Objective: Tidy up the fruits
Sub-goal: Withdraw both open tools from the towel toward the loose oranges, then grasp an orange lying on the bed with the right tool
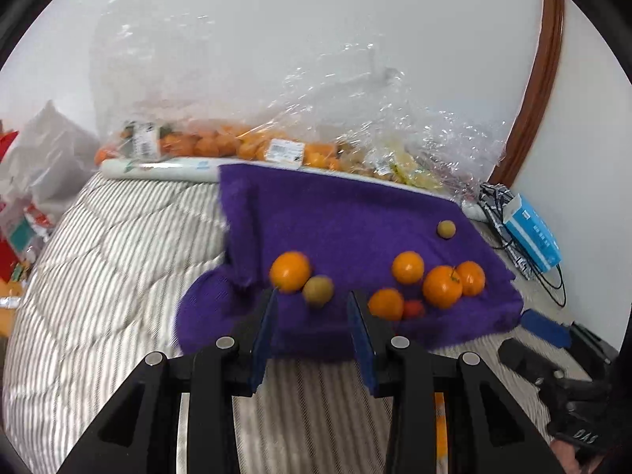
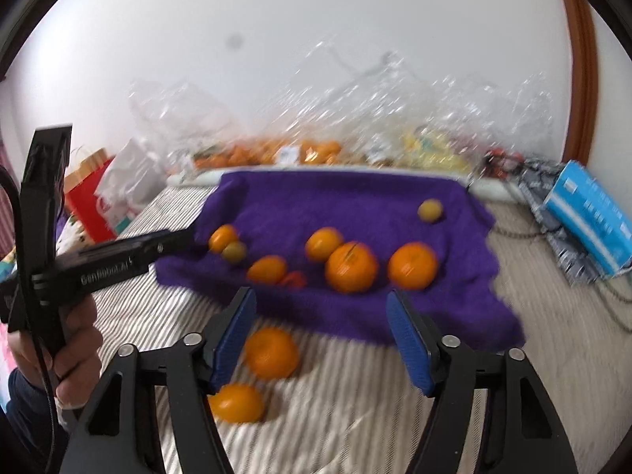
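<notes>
A purple cloth (image 1: 343,213) (image 2: 347,205) lies on a striped quilt and carries several oranges (image 1: 442,286) (image 2: 350,268), two small yellow-green fruits (image 1: 318,291) (image 2: 234,252) and a small red fruit (image 1: 413,309) (image 2: 294,279). My left gripper (image 1: 312,300) is open, just in front of an orange (image 1: 290,271) and a green fruit. It shows in the right wrist view (image 2: 193,237) at the cloth's left edge. My right gripper (image 2: 320,304) is open and empty at the cloth's near edge. Two oranges (image 2: 271,352) (image 2: 237,403) lie on the quilt by its left finger.
Clear plastic bags of oranges and yellow fruit (image 1: 245,146) (image 2: 316,150) line the wall behind the cloth. A blue box (image 1: 533,237) (image 2: 588,213) and cables lie at the right. Red and white bags (image 2: 102,197) stand at the left. The striped quilt (image 1: 118,256) spreads left.
</notes>
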Tool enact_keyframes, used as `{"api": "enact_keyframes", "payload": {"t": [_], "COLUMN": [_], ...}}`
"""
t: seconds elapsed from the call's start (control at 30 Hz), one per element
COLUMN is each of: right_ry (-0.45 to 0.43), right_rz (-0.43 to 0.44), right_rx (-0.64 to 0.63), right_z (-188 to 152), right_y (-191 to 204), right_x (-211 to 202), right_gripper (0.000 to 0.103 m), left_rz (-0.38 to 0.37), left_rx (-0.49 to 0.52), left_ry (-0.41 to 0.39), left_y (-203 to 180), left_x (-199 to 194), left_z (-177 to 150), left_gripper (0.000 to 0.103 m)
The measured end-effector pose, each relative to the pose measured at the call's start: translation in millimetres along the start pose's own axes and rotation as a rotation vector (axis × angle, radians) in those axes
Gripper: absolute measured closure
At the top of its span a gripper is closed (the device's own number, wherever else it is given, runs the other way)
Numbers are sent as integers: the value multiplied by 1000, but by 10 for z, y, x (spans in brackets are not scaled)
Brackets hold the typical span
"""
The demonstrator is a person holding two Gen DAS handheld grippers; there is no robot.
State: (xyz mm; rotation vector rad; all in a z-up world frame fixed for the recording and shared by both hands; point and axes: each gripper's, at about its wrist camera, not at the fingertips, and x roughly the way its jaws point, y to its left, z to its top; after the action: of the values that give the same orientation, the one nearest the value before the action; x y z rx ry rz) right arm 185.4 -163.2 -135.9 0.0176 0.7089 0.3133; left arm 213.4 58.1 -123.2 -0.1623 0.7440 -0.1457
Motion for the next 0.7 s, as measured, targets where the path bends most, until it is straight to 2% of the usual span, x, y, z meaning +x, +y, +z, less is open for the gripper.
{"api": "enact_keyframes", "payload": {"t": [0.07,0.1,0.3,0.5,0.6,0.7], "right_ry": [38,54,105,150,182,195], "right_rz": [7,12,44,-4,-40,-39], "right_rx": [-9,-10,5,-42,-54,-43], "right_z": [-84,-131,-314,-428,-478,-528], "right_y": [85,125,341,536,550,515], "right_x": [35,43,75,200,268,251], "right_gripper": [47,48,49,49,50,50], "left_rz": [16,20,22,15,8,3], "left_rx": [-4,-7,-25,-48,-57,-62], "left_ry": [6,11,18,8,7,9], "left_y": [68,99,253,337,365,385], "left_x": [-72,-103,-304,-397,-415,-412], "left_z": [-76,-106,-271,-354,-383,-407], "left_gripper": [68,68,68,68,68,68]}}
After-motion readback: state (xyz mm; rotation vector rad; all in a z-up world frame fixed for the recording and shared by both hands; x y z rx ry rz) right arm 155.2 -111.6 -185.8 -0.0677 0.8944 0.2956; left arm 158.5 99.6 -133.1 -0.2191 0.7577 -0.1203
